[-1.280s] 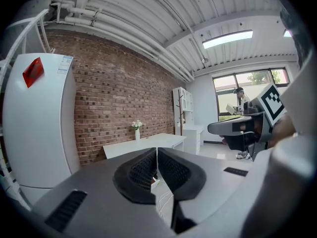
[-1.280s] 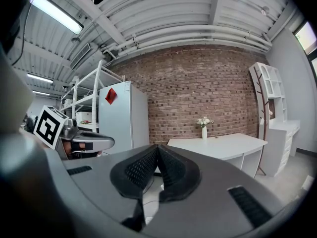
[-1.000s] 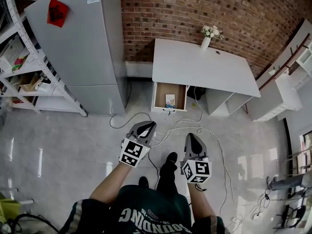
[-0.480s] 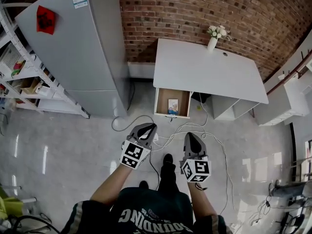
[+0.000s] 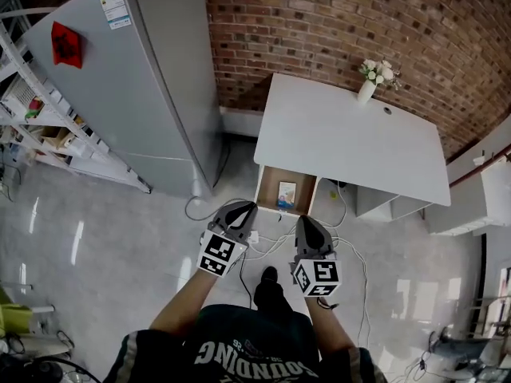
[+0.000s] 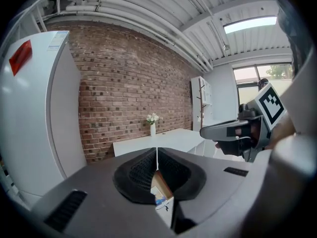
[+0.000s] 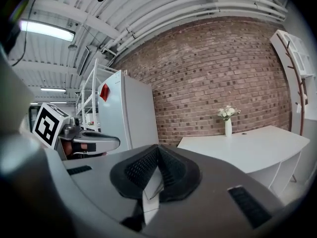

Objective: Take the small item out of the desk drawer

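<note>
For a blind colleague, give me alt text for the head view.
From above, a person holds the left gripper and right gripper, both shut and empty, before a white desk whose open drawer holds a small item. A vase of flowers stands on the desk; a grey fridge stands left.

a red brick wall (image 5: pixel 335 22) runs along the far side. a white bench (image 5: pixel 351 138) stands against it, with a white vase (image 5: pixel 366 91) of pale flowers near its back edge. left of the bench stands a tall grey fridge (image 5: pixel 136 94) with a red sticker (image 5: pixel 66 43) on its door. left of that is a white metal rack (image 5: pixel 48 126) with cluttered shelves. the floor (image 5: pixel 104 246) is glossy pale grey, and white cables (image 5: pixel 275 242) lie loose in front of the bench. the ceiling (image 6: pixel 148 14) is white, with pipes along it and a long lamp (image 7: pixel 47 31) glowing. a window (image 6: pixel 257 81) lets in daylight beyond a white shelf unit (image 6: pixel 203 98).
</note>
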